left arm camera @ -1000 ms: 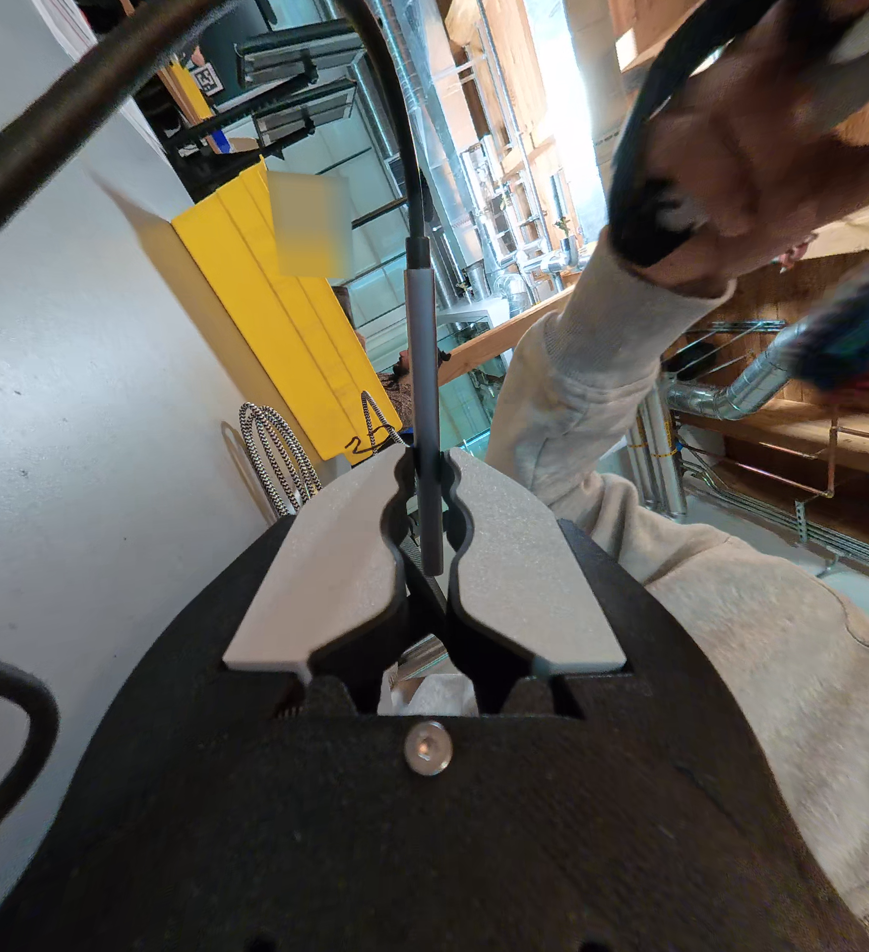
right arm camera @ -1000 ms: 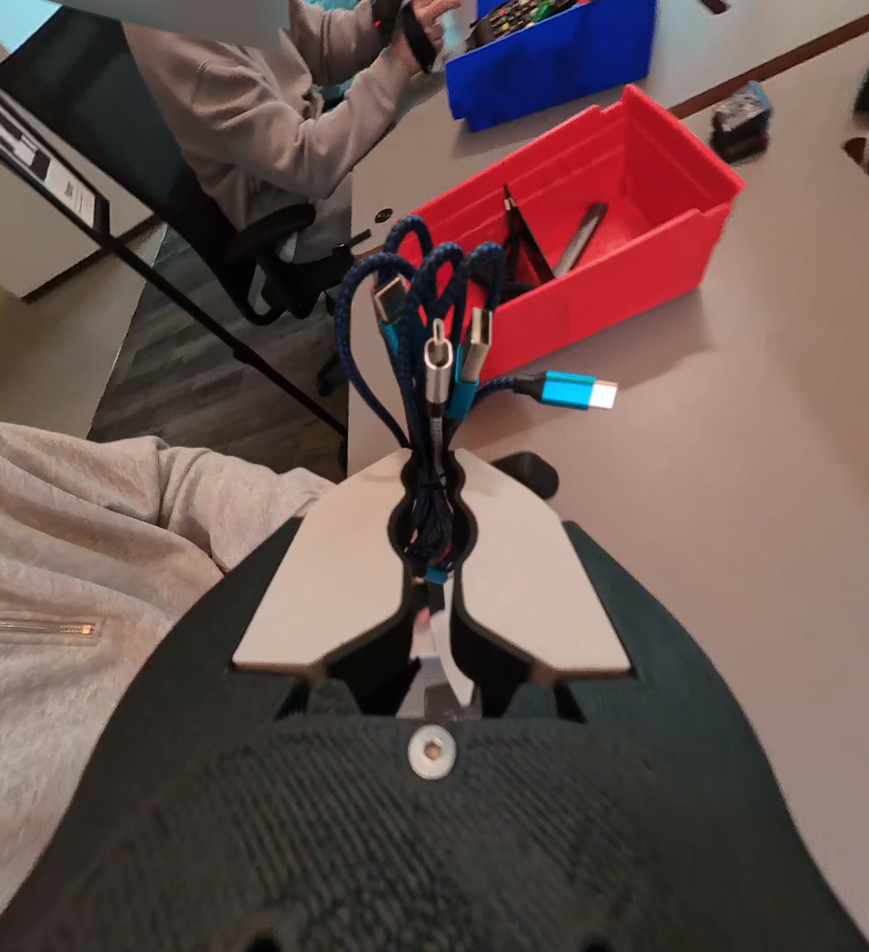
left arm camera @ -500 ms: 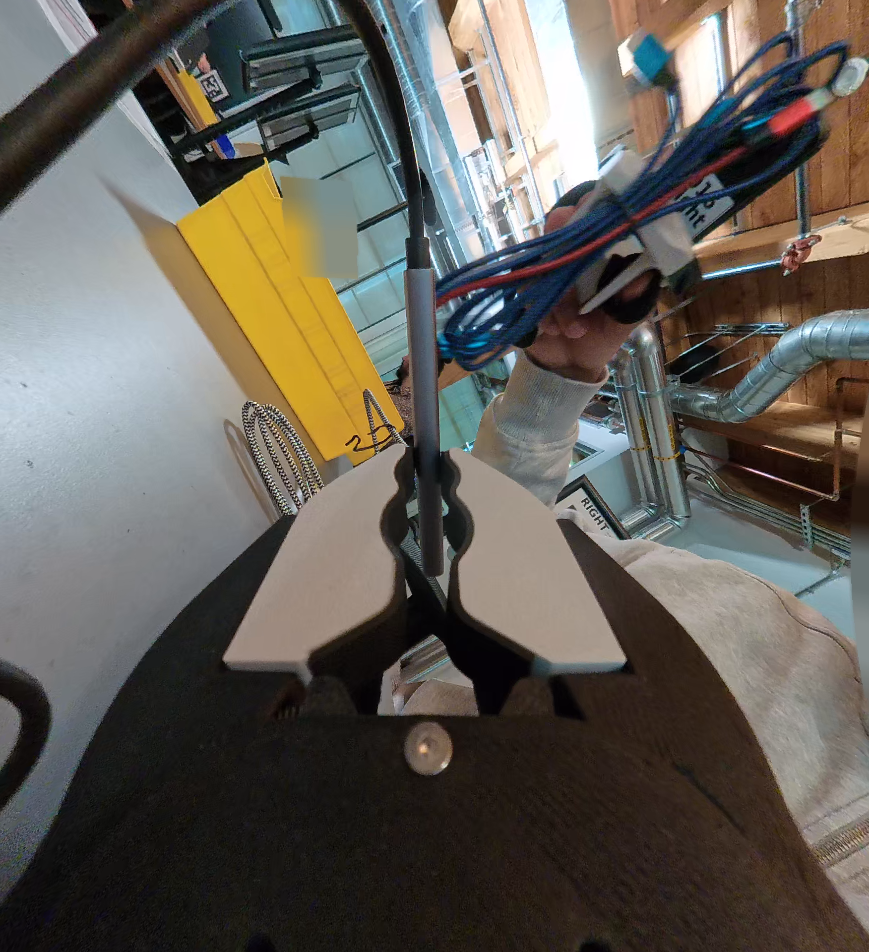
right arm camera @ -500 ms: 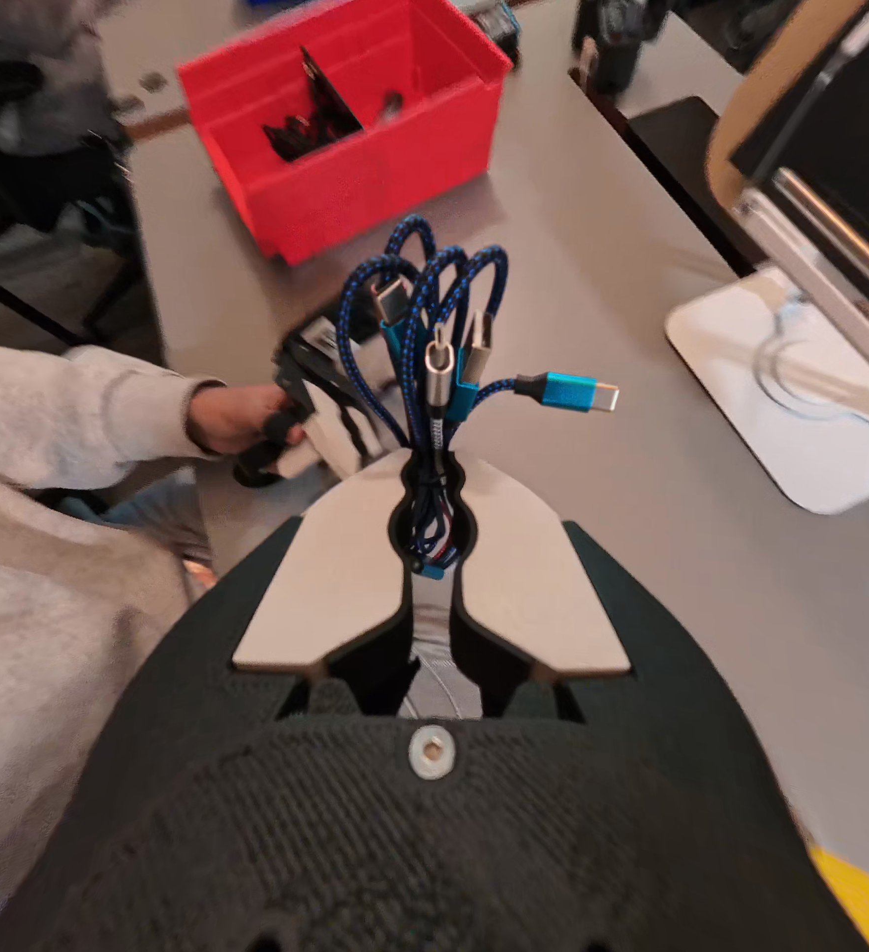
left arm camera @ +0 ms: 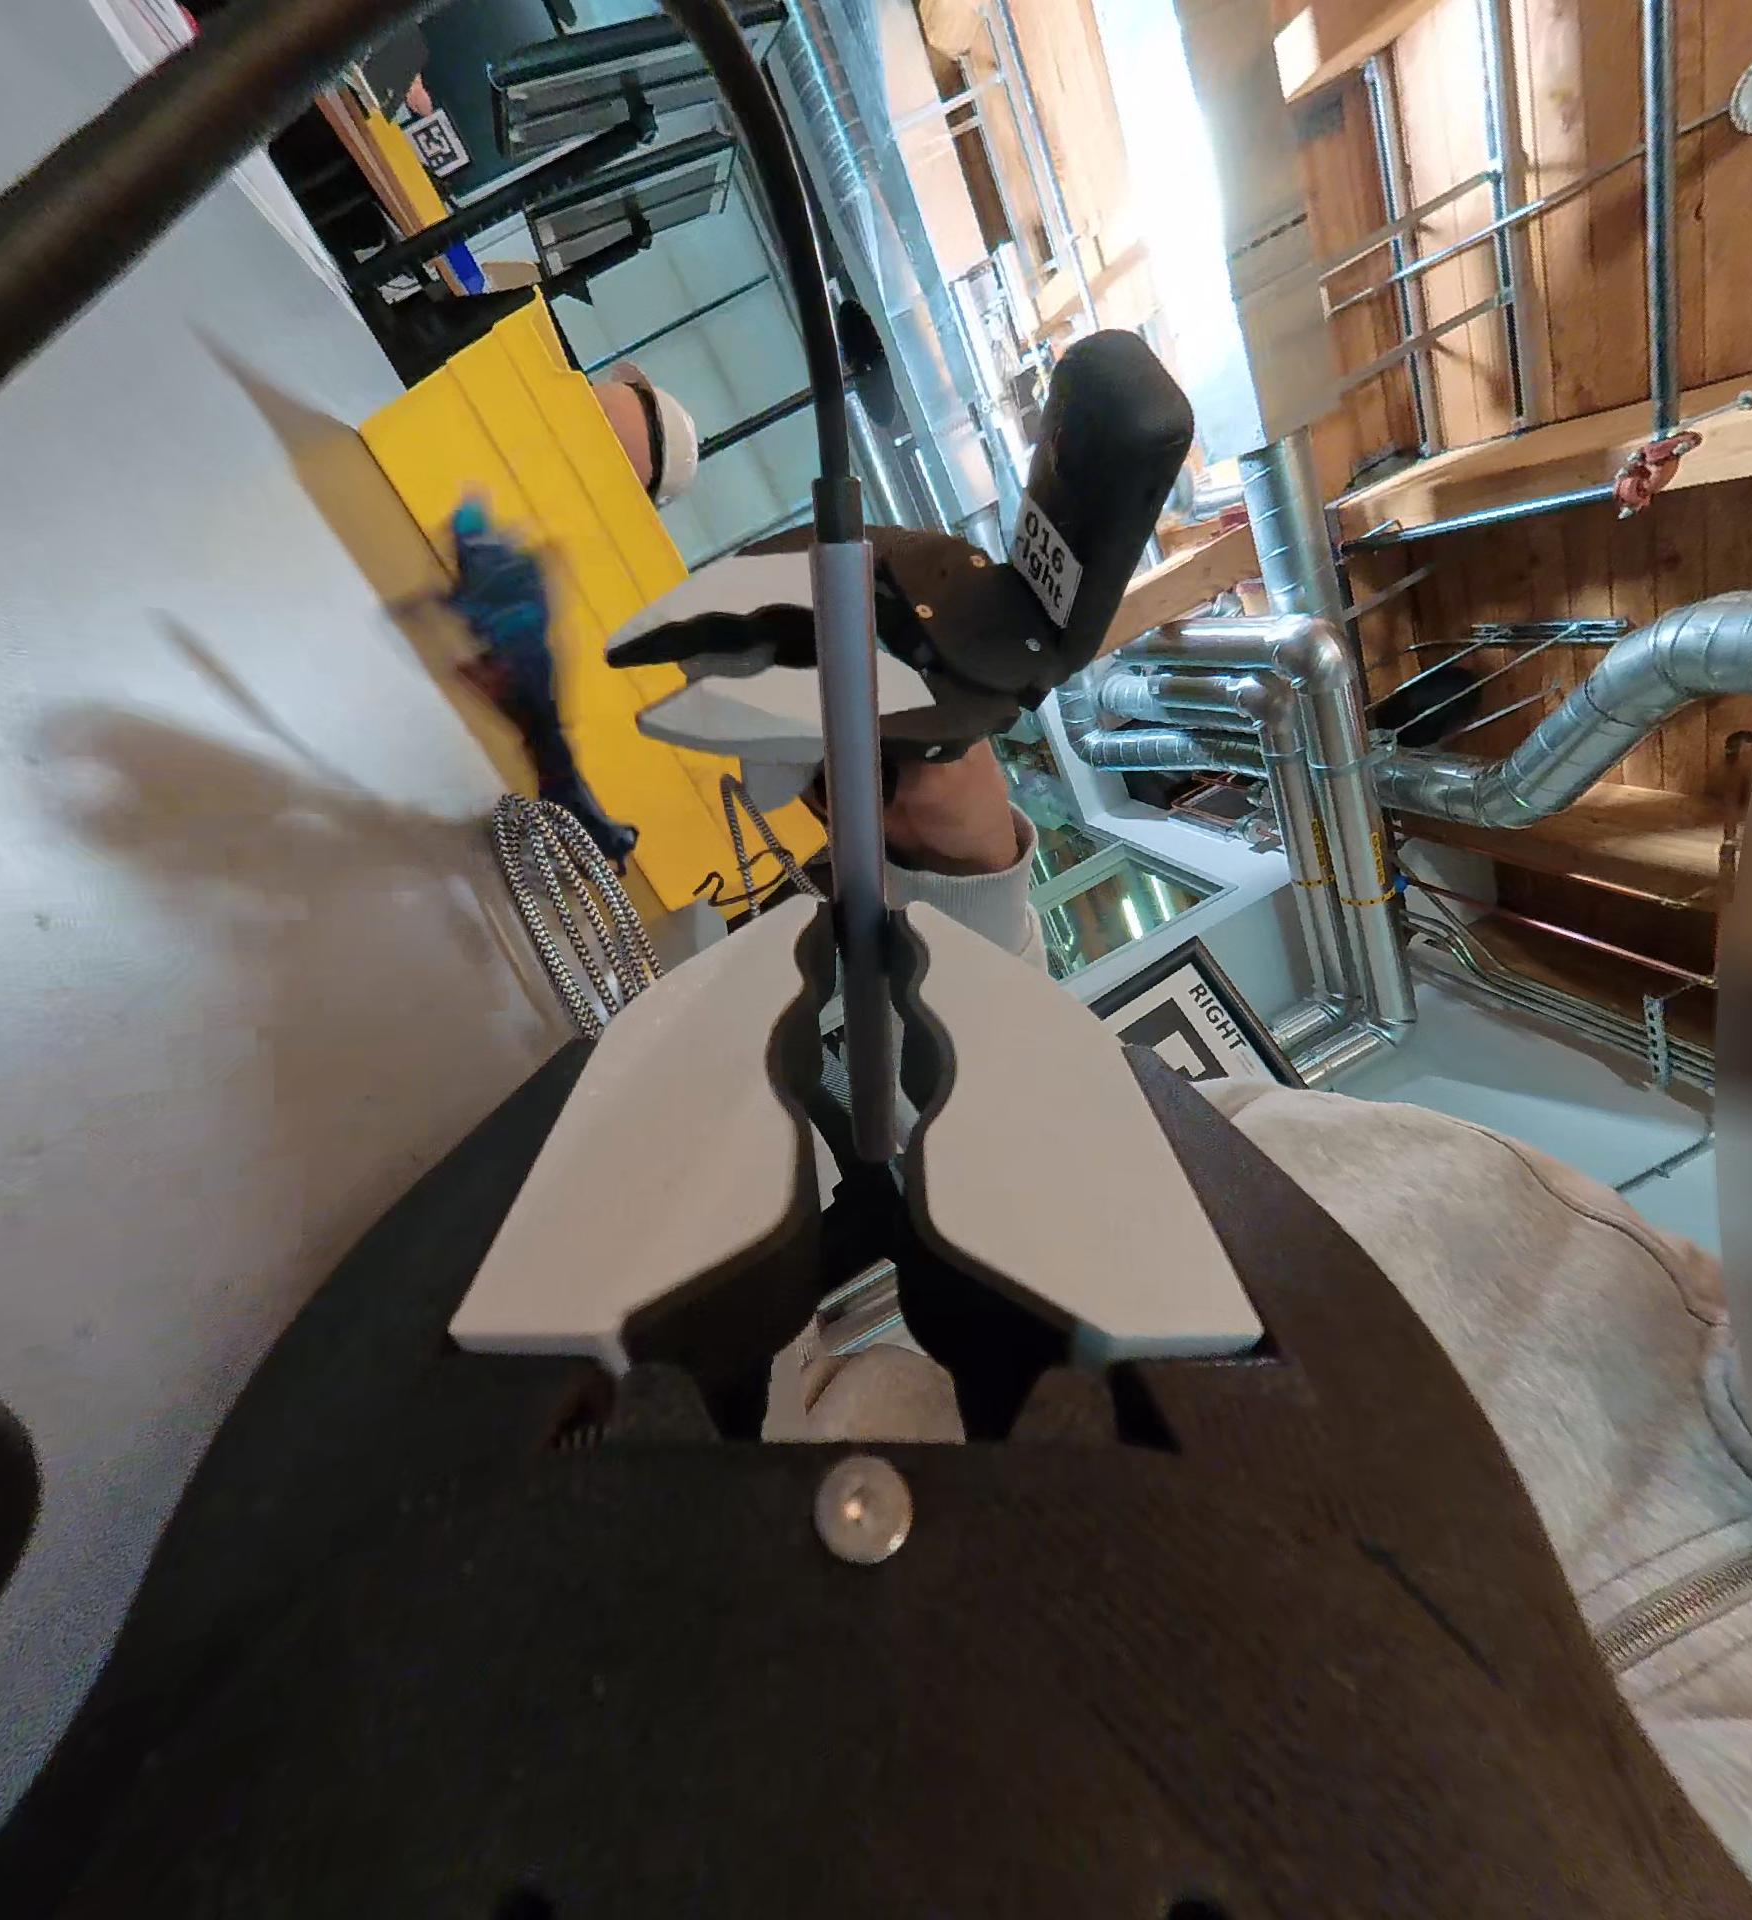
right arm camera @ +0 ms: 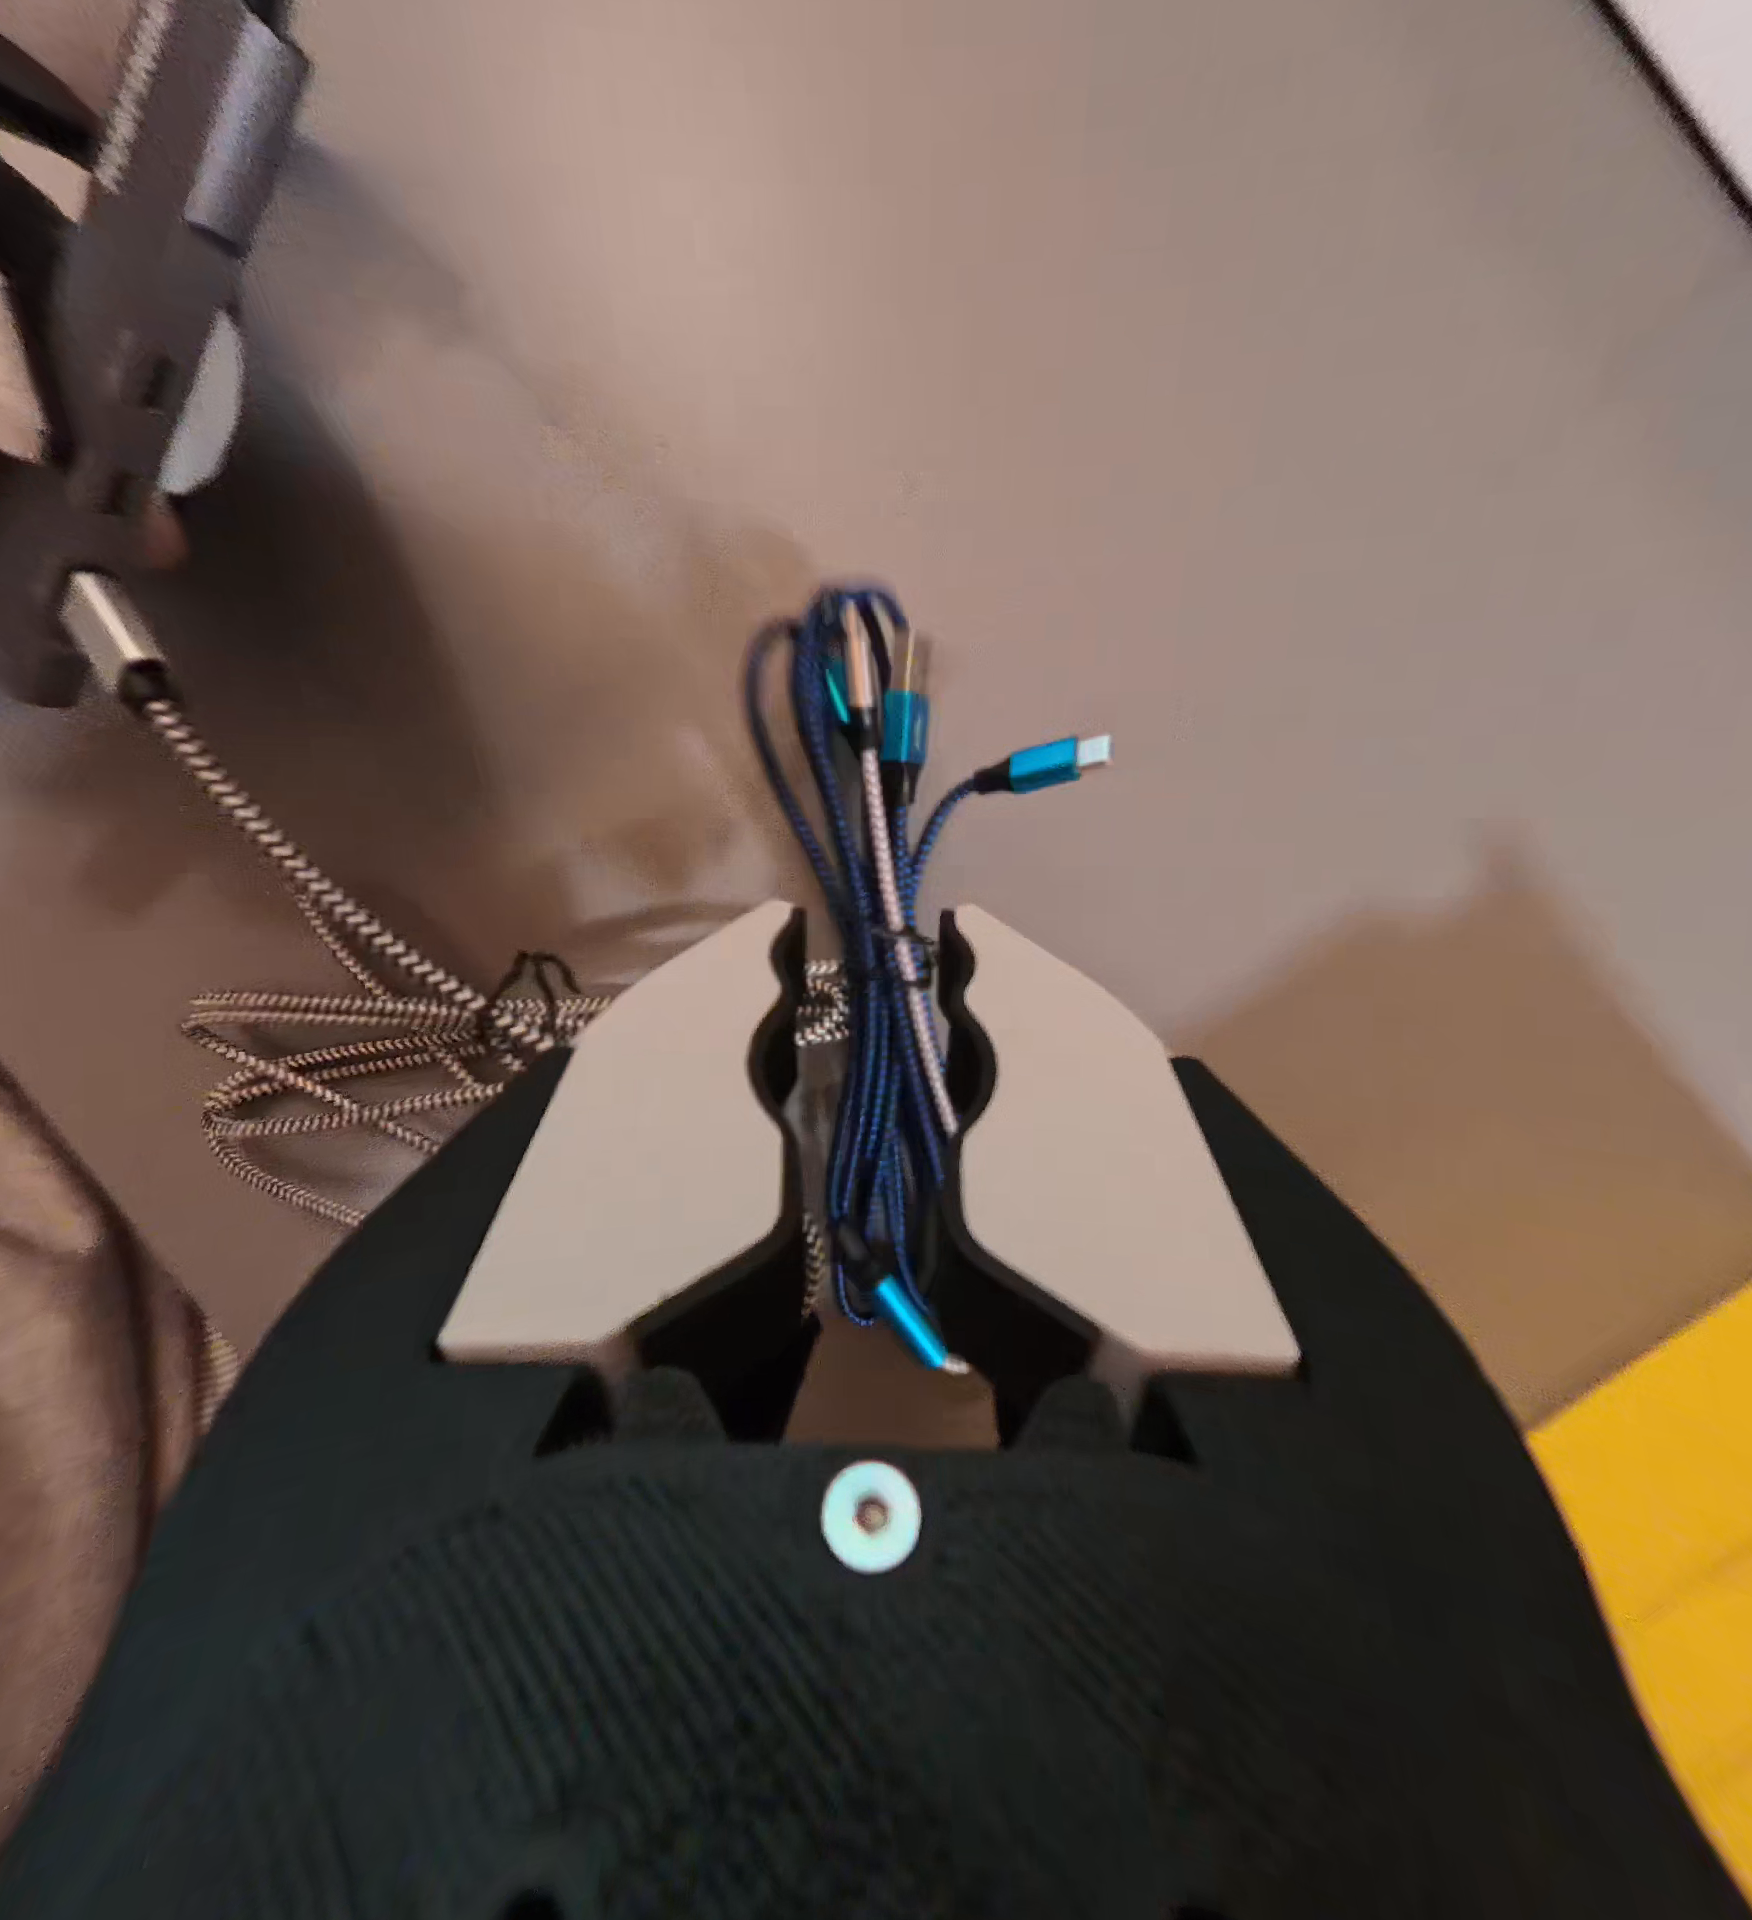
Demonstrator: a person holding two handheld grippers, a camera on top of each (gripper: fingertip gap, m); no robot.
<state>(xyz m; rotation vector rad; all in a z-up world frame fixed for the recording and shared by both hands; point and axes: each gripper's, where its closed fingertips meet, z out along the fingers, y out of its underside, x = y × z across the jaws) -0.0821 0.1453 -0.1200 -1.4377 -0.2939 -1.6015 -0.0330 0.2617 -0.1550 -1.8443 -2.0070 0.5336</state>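
Pinching one grey plug (left arm camera: 848,790) in left tongs (left arm camera: 859,920), one blue cable bundle (right arm camera: 877,935) between parted right tongs (right arm camera: 872,914)

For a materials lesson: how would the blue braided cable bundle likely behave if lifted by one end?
The blue cable bundle probably flops: its strands curve and plug ends splay. The black tie around its middle likely keeps it together.

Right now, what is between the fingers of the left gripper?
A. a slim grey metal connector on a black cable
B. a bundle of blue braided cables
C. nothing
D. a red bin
A: in the left wrist view the left gripper is shut on the grey connector, whose black cable curves away above it.
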